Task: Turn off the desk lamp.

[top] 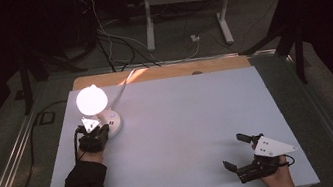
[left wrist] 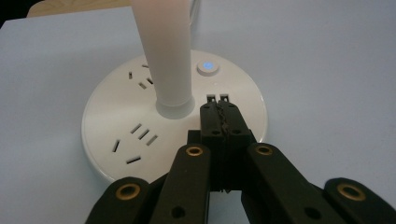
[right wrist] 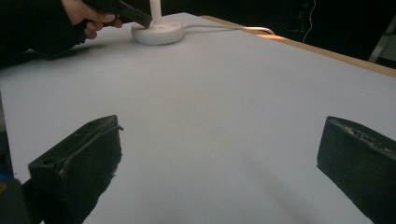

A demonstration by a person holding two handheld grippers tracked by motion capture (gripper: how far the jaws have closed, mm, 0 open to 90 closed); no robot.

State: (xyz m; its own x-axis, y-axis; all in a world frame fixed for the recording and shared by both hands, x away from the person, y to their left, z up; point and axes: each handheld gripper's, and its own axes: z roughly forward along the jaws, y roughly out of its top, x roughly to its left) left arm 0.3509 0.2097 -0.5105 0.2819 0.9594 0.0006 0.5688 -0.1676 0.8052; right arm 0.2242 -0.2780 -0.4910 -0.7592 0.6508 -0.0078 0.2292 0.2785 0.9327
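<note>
My left gripper, shut tight and holding nothing, rested on the lamp base at mid-frame. To press the button well, I needed a gentle, straight poke.

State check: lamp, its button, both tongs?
Lamp: on, globe glowing bright, upright on its round base.
Button: lit blue.
Sockets in the base: nothing plugged in.
Left tongs: shut, tips over the base just short of the button; contact unclear.
Right tongs: open, nothing between them, at the near right of the table.
</note>
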